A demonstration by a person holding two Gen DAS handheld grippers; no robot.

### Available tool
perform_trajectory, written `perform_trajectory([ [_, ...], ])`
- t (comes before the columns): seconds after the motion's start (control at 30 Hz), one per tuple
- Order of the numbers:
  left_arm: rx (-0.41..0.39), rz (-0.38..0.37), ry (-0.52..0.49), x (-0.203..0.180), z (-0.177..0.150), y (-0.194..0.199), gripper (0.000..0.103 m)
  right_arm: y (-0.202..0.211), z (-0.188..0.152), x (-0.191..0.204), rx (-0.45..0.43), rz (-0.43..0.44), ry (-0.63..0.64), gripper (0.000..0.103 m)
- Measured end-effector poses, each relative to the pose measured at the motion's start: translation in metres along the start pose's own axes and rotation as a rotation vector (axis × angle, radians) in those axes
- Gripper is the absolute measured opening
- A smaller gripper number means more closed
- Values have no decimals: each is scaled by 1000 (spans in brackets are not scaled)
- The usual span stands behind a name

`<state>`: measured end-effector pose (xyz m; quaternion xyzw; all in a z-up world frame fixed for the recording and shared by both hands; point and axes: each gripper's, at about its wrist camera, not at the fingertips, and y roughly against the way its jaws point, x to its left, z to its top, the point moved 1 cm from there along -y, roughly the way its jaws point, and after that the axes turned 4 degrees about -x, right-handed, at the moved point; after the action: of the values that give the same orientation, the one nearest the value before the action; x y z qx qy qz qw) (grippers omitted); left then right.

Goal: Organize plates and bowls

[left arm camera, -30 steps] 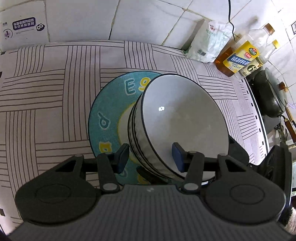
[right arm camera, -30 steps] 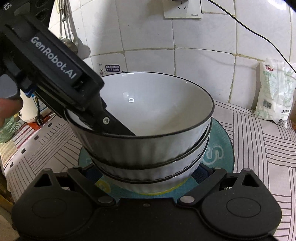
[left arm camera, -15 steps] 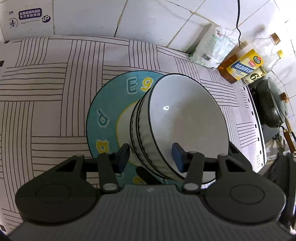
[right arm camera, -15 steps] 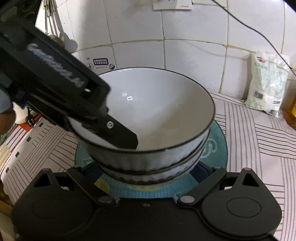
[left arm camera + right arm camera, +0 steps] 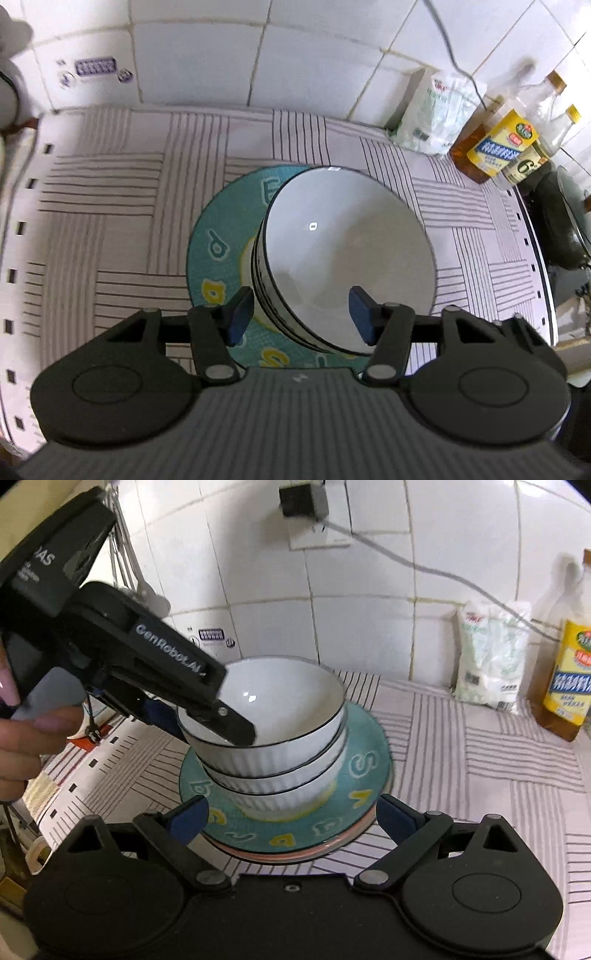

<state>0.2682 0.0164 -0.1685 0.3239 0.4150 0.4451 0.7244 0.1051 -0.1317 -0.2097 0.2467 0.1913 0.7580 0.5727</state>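
Three white ribbed bowls with black rims are nested in a stack [image 5: 280, 746] on a teal plate with letters [image 5: 365, 771], which lies on a pink plate [image 5: 343, 840]. The stack also shows in the left wrist view [image 5: 347, 258], on the teal plate [image 5: 218, 251]. My left gripper [image 5: 301, 314] is open, its blue pads astride the top bowl's near rim, one finger inside the bowl; the right wrist view shows it too [image 5: 207, 716]. My right gripper [image 5: 291, 818] is open and empty, its pads on either side of the plates' near edge.
A striped cloth [image 5: 110, 206] covers the counter. A white bag [image 5: 491, 657] and oil bottles [image 5: 495, 147] stand at the back right by the tiled wall. A dark wok [image 5: 557, 225] sits at the right edge. A cable runs from a wall socket [image 5: 317, 520].
The bowl stack has come down level onto the teal plate. My left gripper has opened wider around the top bowl's rim. My right gripper has pulled back from the stack.
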Motion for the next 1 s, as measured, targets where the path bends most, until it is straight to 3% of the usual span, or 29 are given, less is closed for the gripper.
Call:
perform_trajectory([
  [0.33, -99, 77, 49, -21, -1, 62, 64, 40, 16, -38, -17, -13, 43, 99],
  [0.6, -150, 152, 33, -30, -14, 102, 70, 76, 46, -64, -26, -138, -10, 99],
  [1.0, -209, 207, 36, -31, -40, 167, 80, 149, 68, -38, -26, -266, 3, 99],
])
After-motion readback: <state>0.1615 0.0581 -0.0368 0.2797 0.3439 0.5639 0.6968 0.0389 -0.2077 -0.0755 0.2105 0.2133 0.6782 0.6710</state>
